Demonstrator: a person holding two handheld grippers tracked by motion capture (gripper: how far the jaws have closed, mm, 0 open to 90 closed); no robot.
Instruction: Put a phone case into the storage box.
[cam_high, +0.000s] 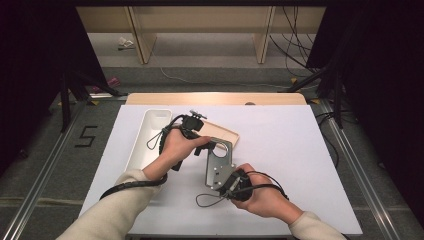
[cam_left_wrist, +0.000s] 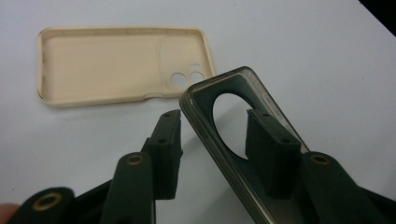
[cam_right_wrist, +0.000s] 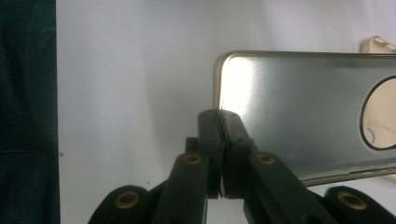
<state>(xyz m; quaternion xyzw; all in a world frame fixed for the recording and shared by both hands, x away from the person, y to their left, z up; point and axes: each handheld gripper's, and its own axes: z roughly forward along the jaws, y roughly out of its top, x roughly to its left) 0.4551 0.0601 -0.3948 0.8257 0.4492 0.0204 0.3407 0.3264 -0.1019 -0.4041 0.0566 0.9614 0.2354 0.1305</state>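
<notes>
A grey translucent phone case (cam_high: 218, 167) with a large round camera hole is held over the white table. My right gripper (cam_high: 229, 184) is shut on its near corner, and in the right gripper view the jaws (cam_right_wrist: 219, 116) meet on the rim of the grey case (cam_right_wrist: 299, 107). My left gripper (cam_high: 207, 145) is at the case's far end. Its jaws (cam_left_wrist: 215, 123) straddle the side wall of the grey case (cam_left_wrist: 205, 93), one pad inside and one outside, with a gap showing. A beige phone case (cam_high: 222, 132) (cam_left_wrist: 107, 60) (cam_right_wrist: 380, 46) lies hollow side up just beyond.
A long white tray (cam_high: 147, 135) lies along the left side of the white table top (cam_high: 280, 150). A wooden strip (cam_high: 215, 98) borders the far edge. Dark blue fabric (cam_right_wrist: 28, 112) shows at the left of the right gripper view.
</notes>
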